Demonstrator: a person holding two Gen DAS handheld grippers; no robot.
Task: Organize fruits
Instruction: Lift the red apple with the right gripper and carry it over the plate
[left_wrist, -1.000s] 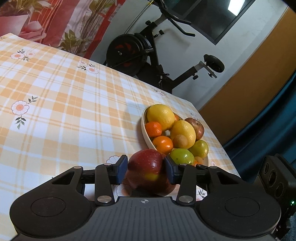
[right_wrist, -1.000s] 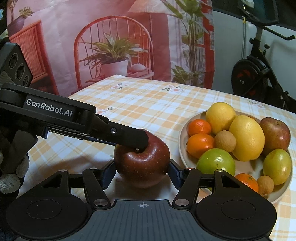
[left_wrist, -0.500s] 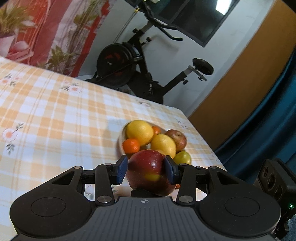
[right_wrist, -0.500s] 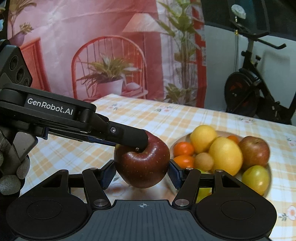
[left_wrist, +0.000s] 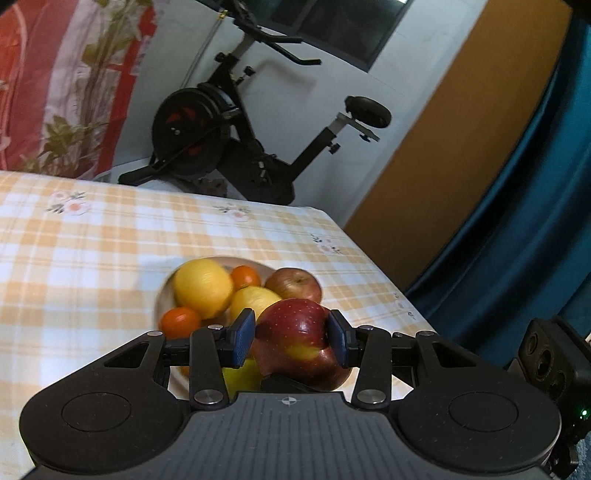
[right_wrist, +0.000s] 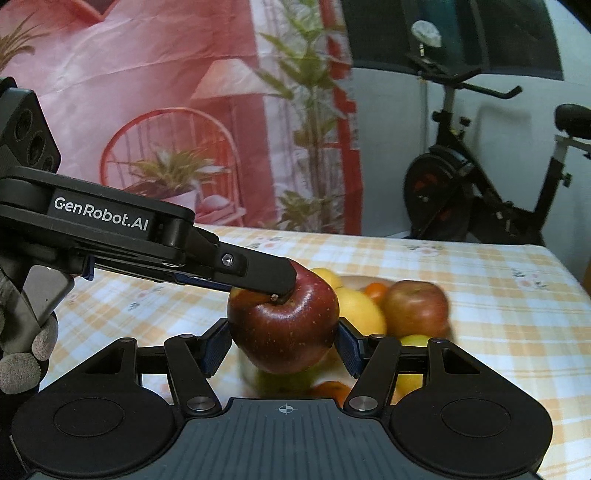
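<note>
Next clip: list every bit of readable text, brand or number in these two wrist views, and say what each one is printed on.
"GenRobot.AI": white lettering on the side of the black left claw body, seen in the right wrist view, where it reaches over the red apple.
No other readable text: none on the fruit, the checked tablecloth or the exercise bike.

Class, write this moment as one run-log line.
left gripper: shut on red apple | right gripper: shut on red apple | apple: held above fruit plate
</note>
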